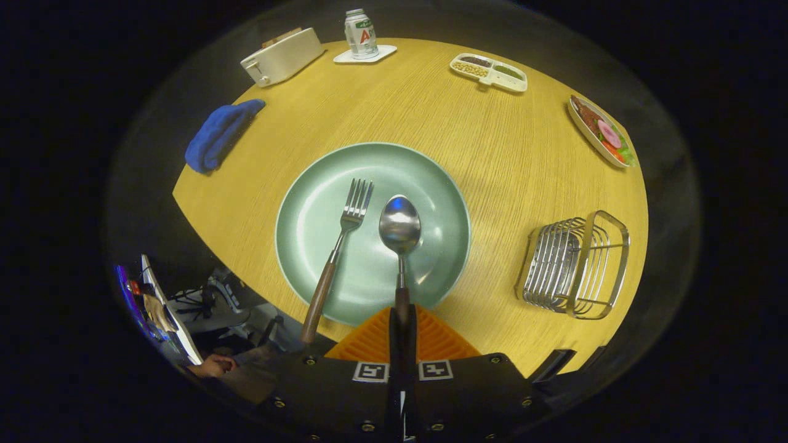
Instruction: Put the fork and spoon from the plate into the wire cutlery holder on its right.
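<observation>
Gripper [403, 326] fingers are pressed together on the dark handle of the shiny steel spoon [400, 231], one finger on each side of the handle end, no gap visible. Spoon runs straight ahead from the fingertips, bowl facing up over the middle of the round pale-green ceramic plate [320, 184]. Whether the bowl touches the plate or sits just above it, cannot tell. Steel fork with brown wooden handle [337, 252] lies just left of the spoon, tines forward on the plate, handle end sticking past the near rim left of the fingers. Silver wire cutlery holder [575, 267] stands ahead and to the right, well apart from the plate, on the round yellow wood-grain table [480, 154]. Far beyond the fingers: white toaster [282, 56], white can on a white coaster [361, 34], white divided snack tray [489, 72]. Blue folded cloth [220, 134] is ahead left, white dish of salad [602, 132] ahead right.
</observation>
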The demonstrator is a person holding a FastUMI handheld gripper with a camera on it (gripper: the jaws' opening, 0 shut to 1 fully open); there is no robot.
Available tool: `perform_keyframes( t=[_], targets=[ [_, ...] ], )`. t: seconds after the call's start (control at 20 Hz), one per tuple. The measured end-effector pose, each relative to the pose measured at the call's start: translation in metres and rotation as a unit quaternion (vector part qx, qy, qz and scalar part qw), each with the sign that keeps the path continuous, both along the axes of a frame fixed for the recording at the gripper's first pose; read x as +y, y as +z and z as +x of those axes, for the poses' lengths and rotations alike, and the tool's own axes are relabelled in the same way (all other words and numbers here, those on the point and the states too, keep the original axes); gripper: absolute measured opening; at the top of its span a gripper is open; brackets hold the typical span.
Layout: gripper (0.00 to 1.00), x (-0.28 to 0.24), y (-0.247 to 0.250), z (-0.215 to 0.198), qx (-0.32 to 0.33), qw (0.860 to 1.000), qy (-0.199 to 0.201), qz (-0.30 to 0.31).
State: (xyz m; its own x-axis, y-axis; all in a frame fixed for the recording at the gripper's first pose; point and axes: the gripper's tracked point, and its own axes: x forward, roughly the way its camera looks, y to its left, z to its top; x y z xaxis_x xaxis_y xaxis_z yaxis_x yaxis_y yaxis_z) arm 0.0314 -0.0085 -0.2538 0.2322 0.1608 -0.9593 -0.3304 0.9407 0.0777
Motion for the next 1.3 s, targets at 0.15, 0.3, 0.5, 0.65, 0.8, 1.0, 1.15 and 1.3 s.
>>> perform_keyframes(
  t=[0.15,0.3,0.5,0.65,0.8,1.0,1.15,1.3],
  targets=[
    [0.04,-0.022,0.023,-0.004,0.009,1.0,0.021,-0.019],
    [0.03,-0.045,0.046,-0.013,0.023,0.998,0.043,-0.034],
    [0.03,-0.082,0.07,-0.021,0.027,0.995,0.066,-0.064],
    [0.03,-0.107,0.085,-0.023,0.036,0.995,0.058,-0.069],
    [0.03,-0.136,0.095,-0.016,0.037,0.995,0.044,-0.084],
    [0.03,-0.159,0.093,-0.009,0.065,0.995,0.011,-0.074],
    [0.03,-0.172,0.079,-0.001,0.086,0.993,-0.005,-0.08],
    [0.03,-0.171,0.058,0.012,0.107,0.991,-0.009,-0.082]
  ],
)
